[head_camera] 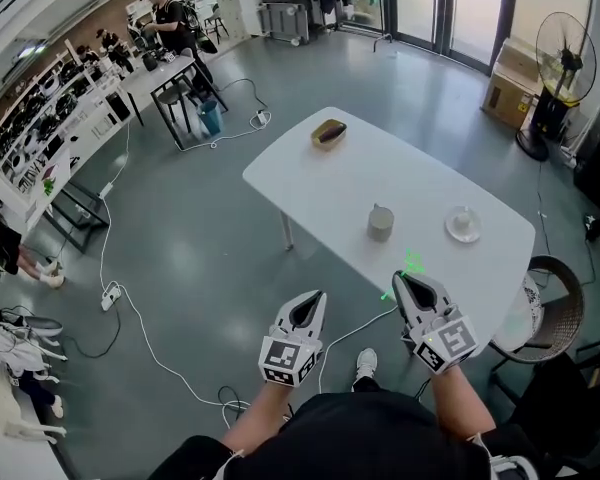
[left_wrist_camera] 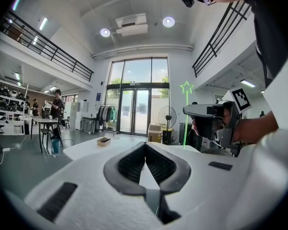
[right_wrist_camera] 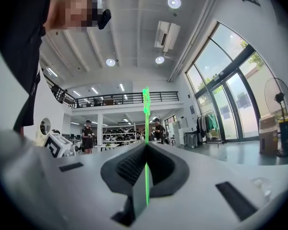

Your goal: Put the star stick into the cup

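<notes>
Right hand-held gripper (right_wrist_camera: 145, 145) has its jaws pinched shut on the star stick (right_wrist_camera: 145, 104), which runs up between the pads as a thin green line. Seen from the left gripper view, the stick stands upright with the star on top. It looks very light and slender, probably stiff plastic, and likely to swivel or slip in the pads. A hold low on the shaft suits it, though I can't make out how much shaft hangs below the jaws. From above, the stick sits over the near edge of the desk (head_camera: 310, 173), short of the cup (head_camera: 380, 222), which stands apart further in. Both forearms reach forward from the body at about the same height. The left hand-held gripper (head_camera: 310, 303) is closed on nothing, over the floor beside the desk.
</notes>
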`<state>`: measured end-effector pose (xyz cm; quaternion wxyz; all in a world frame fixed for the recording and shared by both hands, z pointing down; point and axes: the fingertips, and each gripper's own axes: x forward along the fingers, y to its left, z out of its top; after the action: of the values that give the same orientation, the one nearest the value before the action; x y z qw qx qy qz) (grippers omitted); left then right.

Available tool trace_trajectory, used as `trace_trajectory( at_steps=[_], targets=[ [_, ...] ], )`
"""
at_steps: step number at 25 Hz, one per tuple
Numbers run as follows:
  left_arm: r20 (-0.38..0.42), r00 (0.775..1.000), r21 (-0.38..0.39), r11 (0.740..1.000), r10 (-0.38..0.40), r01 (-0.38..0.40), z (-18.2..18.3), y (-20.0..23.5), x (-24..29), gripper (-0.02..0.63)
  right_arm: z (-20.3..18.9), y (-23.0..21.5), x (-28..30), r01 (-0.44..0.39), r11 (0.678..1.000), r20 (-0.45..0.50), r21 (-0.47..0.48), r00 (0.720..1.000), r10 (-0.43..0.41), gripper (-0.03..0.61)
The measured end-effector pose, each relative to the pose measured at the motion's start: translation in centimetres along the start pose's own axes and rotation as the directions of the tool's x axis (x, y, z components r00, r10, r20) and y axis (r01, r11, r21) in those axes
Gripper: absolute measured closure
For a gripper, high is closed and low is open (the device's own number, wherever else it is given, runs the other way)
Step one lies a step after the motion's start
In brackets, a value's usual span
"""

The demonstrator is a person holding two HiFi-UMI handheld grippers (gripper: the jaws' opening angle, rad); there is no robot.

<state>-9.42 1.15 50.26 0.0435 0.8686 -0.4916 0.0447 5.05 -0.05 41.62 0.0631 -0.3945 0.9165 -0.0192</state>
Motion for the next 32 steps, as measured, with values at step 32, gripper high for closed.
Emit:
trace_trajectory(
  at_steps=[32],
  targets=[
    [-0.044, 0.998, 0.01, 0.998, -0.054, 0.055, 1.3, 9.3, 17.9, 0.601, -2.9, -16.2, 12.9, 0.077, 0.996, -0.009, 0.048, 0.997, -0.077, 0.569]
  ],
)
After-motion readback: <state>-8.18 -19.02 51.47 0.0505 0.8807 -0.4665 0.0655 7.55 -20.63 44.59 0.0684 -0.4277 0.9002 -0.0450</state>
